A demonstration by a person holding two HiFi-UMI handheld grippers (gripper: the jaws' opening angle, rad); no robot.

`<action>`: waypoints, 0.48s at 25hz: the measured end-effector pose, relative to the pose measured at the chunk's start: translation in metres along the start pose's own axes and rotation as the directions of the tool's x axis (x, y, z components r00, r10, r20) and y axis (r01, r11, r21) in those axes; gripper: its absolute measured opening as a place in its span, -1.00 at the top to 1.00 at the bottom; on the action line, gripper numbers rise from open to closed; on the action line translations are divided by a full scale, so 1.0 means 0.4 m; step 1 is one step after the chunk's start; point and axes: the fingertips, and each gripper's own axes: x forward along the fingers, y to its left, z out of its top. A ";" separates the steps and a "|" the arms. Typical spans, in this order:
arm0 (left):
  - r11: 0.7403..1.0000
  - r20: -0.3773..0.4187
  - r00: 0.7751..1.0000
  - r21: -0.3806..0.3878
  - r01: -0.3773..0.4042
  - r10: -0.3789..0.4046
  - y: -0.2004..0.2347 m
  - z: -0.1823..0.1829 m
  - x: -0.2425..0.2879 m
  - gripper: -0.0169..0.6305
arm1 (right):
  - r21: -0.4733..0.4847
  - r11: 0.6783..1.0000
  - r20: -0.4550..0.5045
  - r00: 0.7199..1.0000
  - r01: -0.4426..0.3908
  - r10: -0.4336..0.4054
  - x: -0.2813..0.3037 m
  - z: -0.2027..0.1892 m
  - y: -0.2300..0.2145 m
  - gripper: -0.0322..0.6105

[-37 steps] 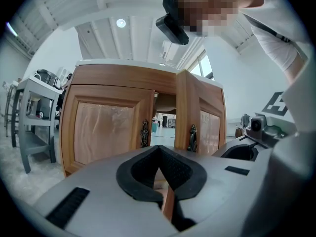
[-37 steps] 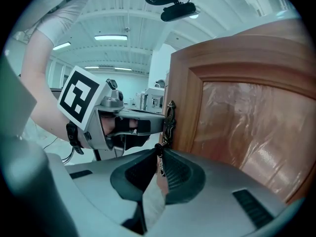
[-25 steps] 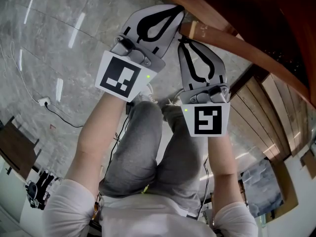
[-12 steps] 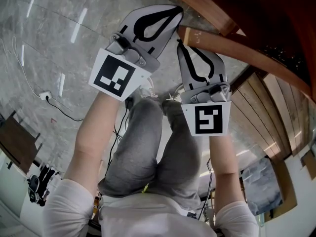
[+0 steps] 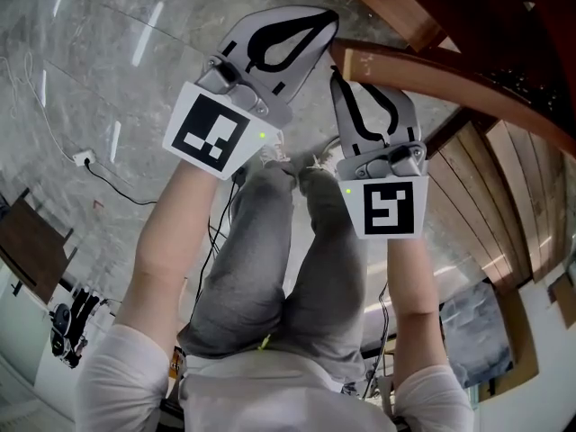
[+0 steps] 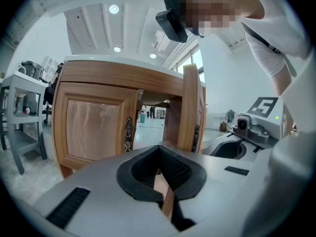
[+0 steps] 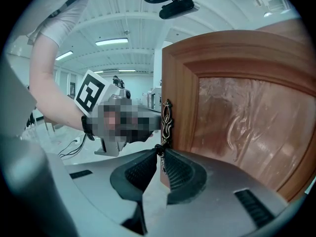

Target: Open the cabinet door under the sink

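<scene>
**Site.** Grey marbled stone floor [image 5: 81, 88] in a bright room with a white ceiling. A brown wooden sink cabinet [image 6: 98, 75] stands on it.

**Task item.** The brown wooden cabinet door with a raised panel [image 7: 237, 117] stands swung partly out from the frame. The left gripper view shows it edge-on, with open space between it and the closed neighbouring door [image 6: 94, 122].

**Right gripper** [image 7: 160, 154]. The jaws are drawn together at the tips and pinch the small drop ring at the foot of the dark ornate metal handle [image 7: 167, 117] on the door's free edge. Only the very tips hold it.

**Left gripper** [image 6: 159, 149]. The jaws are closed tip to tip with nothing between them. It hangs near the door's free edge, and no contact is apparent.

**Risks, as judged:**
- The ring is small and probably loose on its pivot, so a quick or sideways pull could slip it out of the fingertips and leave the door short of fully open.
- A pull straight back, off the door's arc, would load the handle's fixing and the hinges.
- The left gripper lies close to the swing path, so the door's edge may strike it.
- The person's grey-trousered legs [image 5: 270, 268] lie below both grippers and may limit how far the door can travel.
</scene>
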 end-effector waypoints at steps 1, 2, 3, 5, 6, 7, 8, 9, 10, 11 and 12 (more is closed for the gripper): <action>1.000 -0.002 1.000 -0.001 0.001 -0.001 -0.007 -0.001 -0.005 0.92 | -0.001 1.000 -0.005 1.000 -0.002 0.002 -0.006 -0.004 0.006 0.72; 1.000 -0.004 1.000 -0.004 0.002 -0.002 -0.014 -0.003 -0.011 0.92 | 0.001 1.000 -0.011 1.000 -0.004 0.004 -0.012 -0.008 0.012 0.72; 1.000 -0.009 1.000 -0.008 0.003 -0.003 -0.020 -0.006 -0.016 0.92 | 0.003 1.000 -0.016 1.000 -0.008 0.008 -0.017 -0.012 0.017 0.72; 1.000 -0.022 1.000 -0.011 0.013 -0.013 -0.034 -0.010 -0.024 0.92 | 0.002 1.000 -0.016 1.000 -0.017 0.017 -0.027 -0.015 0.026 0.72; 1.000 -0.029 0.999 -0.008 0.021 -0.021 -0.041 -0.012 -0.027 0.92 | -0.001 1.000 -0.016 1.000 -0.021 0.021 -0.033 -0.017 0.030 0.72; 1.000 -0.035 0.999 -0.004 0.030 -0.030 -0.049 -0.012 -0.029 0.92 | -0.004 1.000 -0.020 1.000 -0.024 0.024 -0.039 -0.019 0.033 0.72; 0.999 -0.040 0.999 -0.003 0.038 -0.038 -0.057 -0.013 -0.033 0.92 | -0.005 1.000 -0.029 0.999 -0.027 0.027 -0.045 -0.023 0.037 0.72; 0.999 -0.045 0.998 -0.003 0.043 -0.043 -0.064 -0.014 -0.037 0.92 | -0.003 1.000 -0.038 0.999 -0.029 0.029 -0.052 -0.027 0.042 0.72; 0.999 -0.053 0.998 -0.005 0.046 -0.046 -0.072 -0.015 -0.042 0.92 | 0.001 1.000 -0.044 0.999 -0.031 0.031 -0.058 -0.029 0.047 0.72; 0.999 -0.060 0.997 -0.005 0.049 -0.049 -0.078 -0.017 -0.047 0.92 | 0.002 0.999 -0.049 0.998 -0.033 0.033 -0.063 -0.030 0.052 0.72; 0.999 -0.066 0.996 -0.005 0.052 -0.052 -0.084 -0.018 -0.051 0.92 | 0.003 0.999 -0.056 0.998 -0.034 0.034 -0.069 -0.032 0.055 0.72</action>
